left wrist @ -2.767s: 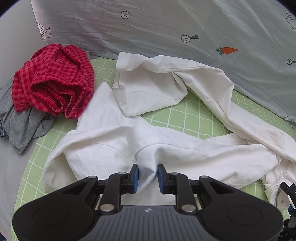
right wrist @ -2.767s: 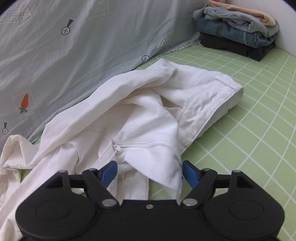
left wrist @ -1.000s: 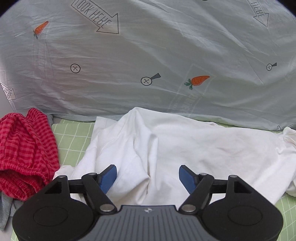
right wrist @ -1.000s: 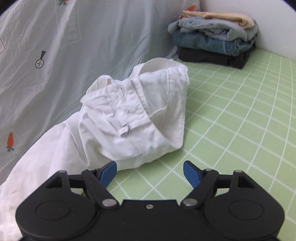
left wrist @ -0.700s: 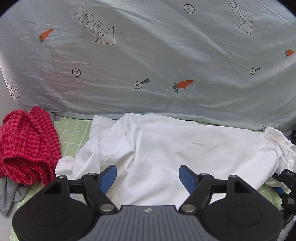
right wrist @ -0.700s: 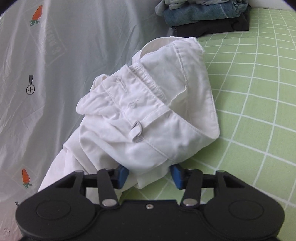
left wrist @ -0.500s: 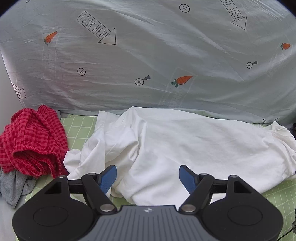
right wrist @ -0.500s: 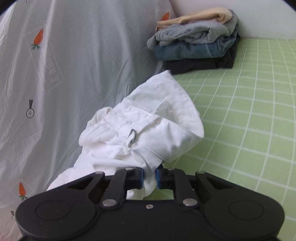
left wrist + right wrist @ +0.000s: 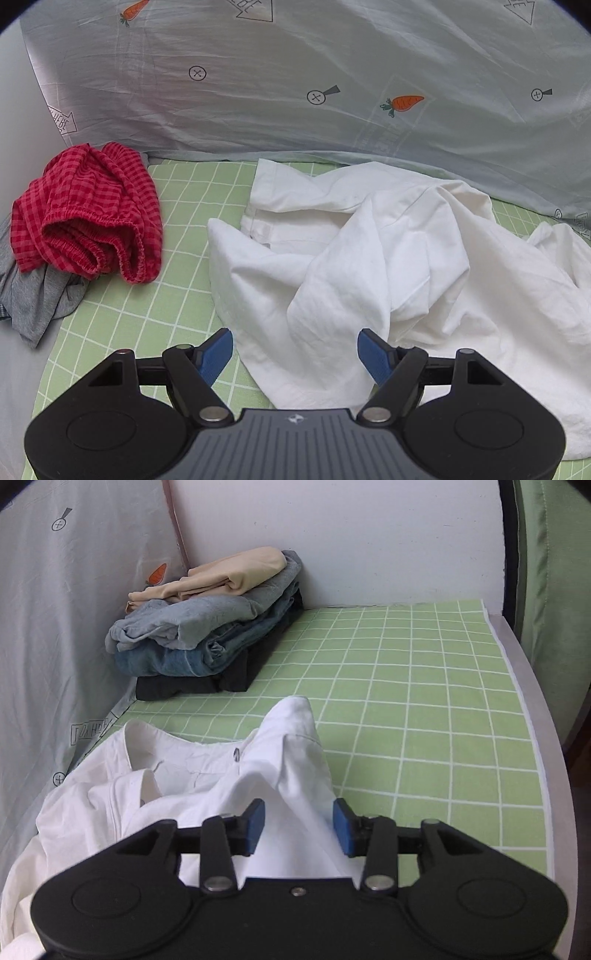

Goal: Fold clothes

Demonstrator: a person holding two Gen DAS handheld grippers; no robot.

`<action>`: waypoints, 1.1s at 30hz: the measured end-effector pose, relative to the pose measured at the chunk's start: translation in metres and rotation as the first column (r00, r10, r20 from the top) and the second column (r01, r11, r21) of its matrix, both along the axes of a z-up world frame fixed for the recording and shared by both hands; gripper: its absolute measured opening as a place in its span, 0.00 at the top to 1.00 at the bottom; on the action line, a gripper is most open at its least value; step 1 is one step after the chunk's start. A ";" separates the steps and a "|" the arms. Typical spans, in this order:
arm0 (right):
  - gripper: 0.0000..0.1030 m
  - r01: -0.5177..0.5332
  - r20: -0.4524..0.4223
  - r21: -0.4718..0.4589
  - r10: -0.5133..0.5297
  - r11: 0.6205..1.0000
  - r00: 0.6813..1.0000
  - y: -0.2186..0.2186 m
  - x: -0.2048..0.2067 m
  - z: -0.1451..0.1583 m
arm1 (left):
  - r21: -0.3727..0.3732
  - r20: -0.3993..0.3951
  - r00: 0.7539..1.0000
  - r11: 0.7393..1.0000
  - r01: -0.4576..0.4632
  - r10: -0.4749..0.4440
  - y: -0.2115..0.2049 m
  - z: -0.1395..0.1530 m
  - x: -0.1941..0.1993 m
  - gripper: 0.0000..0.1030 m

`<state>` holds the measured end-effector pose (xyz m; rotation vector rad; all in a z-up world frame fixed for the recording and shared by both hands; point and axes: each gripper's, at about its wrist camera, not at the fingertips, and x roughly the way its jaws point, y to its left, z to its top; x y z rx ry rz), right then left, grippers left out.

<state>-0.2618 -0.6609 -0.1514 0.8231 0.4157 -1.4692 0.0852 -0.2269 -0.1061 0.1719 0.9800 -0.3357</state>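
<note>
Right tongs opening around white garment; left tongs agape.

My left tool points steeply down, jaws spread wide, pads clear of any contact. My right tool angles down too, jaws opening, a fold of white cloth between the blue pads.

White wall (green gridded mat)
</note>
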 end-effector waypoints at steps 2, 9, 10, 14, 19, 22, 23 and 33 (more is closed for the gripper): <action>0.40 -0.026 -0.030 0.002 0.026 1.000 0.999 0.008 0.007 -0.006 | 0.010 -0.021 1.000 1.000 0.023 -0.023 -0.001 -0.007 0.000 0.26; 0.19 -0.117 -0.143 0.025 0.119 0.993 0.983 0.033 0.046 -0.022 | 0.056 -0.034 0.987 0.986 0.160 -0.158 -0.016 -0.029 0.001 0.21; 0.19 -0.127 -0.149 0.033 0.131 0.991 0.980 0.035 0.050 -0.023 | 0.067 -0.027 0.981 0.979 0.191 -0.190 -0.020 -0.031 -0.001 0.21; 0.15 -0.154 -0.157 0.070 0.163 0.986 0.974 0.047 0.065 -0.031 | 0.069 0.002 0.957 0.955 0.289 -0.290 -0.030 -0.027 -0.004 0.21; 0.05 -0.209 -0.241 0.068 0.219 0.976 0.945 0.066 0.089 -0.045 | -0.017 0.017 0.943 0.943 0.332 -0.331 -0.025 -0.014 -0.002 0.19; 0.01 -0.219 -0.275 0.033 0.220 0.975 0.936 0.076 0.097 -0.051 | -0.120 -0.003 0.945 0.938 0.325 -0.327 -0.018 -0.008 0.001 0.15; 0.00 -0.220 -0.276 0.019 0.216 0.975 0.937 0.077 0.097 -0.052 | -0.138 -0.016 0.946 0.938 0.318 -0.323 -0.017 -0.008 0.001 0.14; 0.00 -0.232 -0.264 -0.088 0.202 0.969 0.943 0.090 0.092 -0.062 | 0.136 -0.114 0.976 0.970 0.201 -0.186 -0.028 -0.052 -0.007 0.73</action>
